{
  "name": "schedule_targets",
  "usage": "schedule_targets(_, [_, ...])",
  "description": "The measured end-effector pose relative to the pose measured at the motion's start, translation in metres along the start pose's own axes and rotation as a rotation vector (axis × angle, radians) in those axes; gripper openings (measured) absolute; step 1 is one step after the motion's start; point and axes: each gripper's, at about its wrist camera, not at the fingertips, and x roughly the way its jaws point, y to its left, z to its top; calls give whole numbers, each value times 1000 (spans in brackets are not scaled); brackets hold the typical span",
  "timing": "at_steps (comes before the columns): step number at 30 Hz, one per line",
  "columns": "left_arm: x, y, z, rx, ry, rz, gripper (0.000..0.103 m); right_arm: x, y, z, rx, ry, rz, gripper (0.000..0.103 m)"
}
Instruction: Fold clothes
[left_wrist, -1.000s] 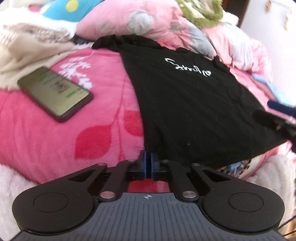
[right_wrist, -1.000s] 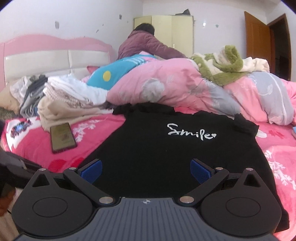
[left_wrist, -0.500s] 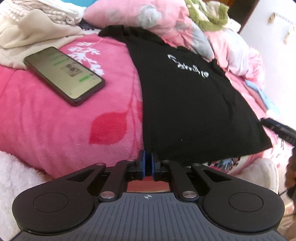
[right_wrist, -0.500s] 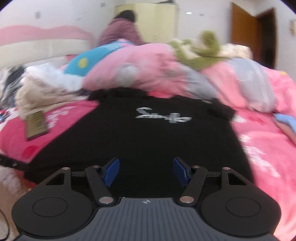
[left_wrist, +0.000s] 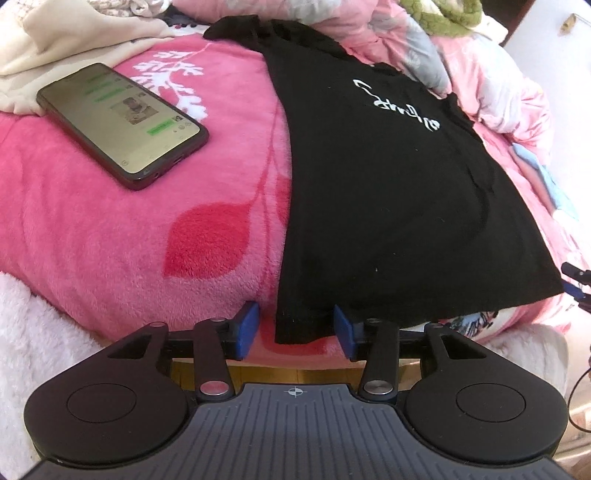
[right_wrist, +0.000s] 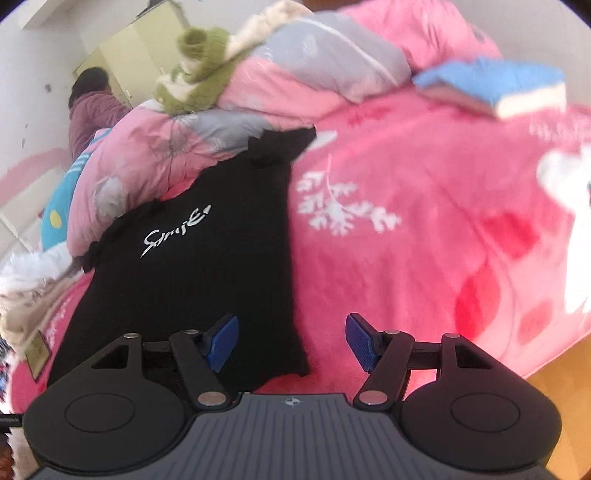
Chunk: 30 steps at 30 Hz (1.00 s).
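Both tongs, left gripper (left_wrist: 295, 330) and right gripper (right_wrist: 291, 341), gape released at the near hem corners of the black shirt (left_wrist: 388, 184) spread on the pink blanket (left_wrist: 129, 229).

Right gripper (right_wrist: 291, 341) hangs wide open over the near corner of the black shirt (right_wrist: 207, 254). Pink blanket (right_wrist: 424, 240) spreads right, blurred.
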Motion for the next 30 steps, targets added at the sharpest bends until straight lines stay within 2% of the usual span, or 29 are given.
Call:
schedule_targets(3, [0, -2, -1, -6, -2, 18, 42, 15, -18, 5, 52, 22, 40, 63])
schedule_targets(7, [2, -5, -1, -17, -7, 51, 38, 24, -19, 3, 30, 47, 62, 60])
schedule_targets(10, [2, -8, -1, -20, -9, 71, 32, 18, -15, -5, 10, 69, 75, 44])
schedule_targets(12, [4, -11, -1, -18, -8, 84, 27, 18, -17, -10, 32, 86, 108, 27])
schedule_targets(13, [3, -12, -1, -16, -9, 90, 24, 18, -18, -13, 47, 95, 120, 26])
schedule_targets(14, [2, -14, -2, -14, -10, 95, 17, 20, -19, -15, 56, 99, 125, 24])
schedule_targets(15, [1, -15, -2, -12, -10, 100, 8, 21, -20, -16, 73, 101, 129, 15])
schedule_targets(17, [-5, -16, -4, -14, -17, 106, 3, 23, -23, -17, 106, 104, 137, 7])
schedule_targets(23, [-55, -17, 1, -39, -99, 35, 2, -13, -8, -12, 86, 25, 160, 5])
schedule_targets(27, [-92, -24, 2, 14, -132, -16, 2, -44, 5, -7, 66, -32, 183, 5])
schedule_targets(30, [-103, -25, -6, 53, -120, -3, 2, -64, 13, -7, 49, -63, 190, 5])
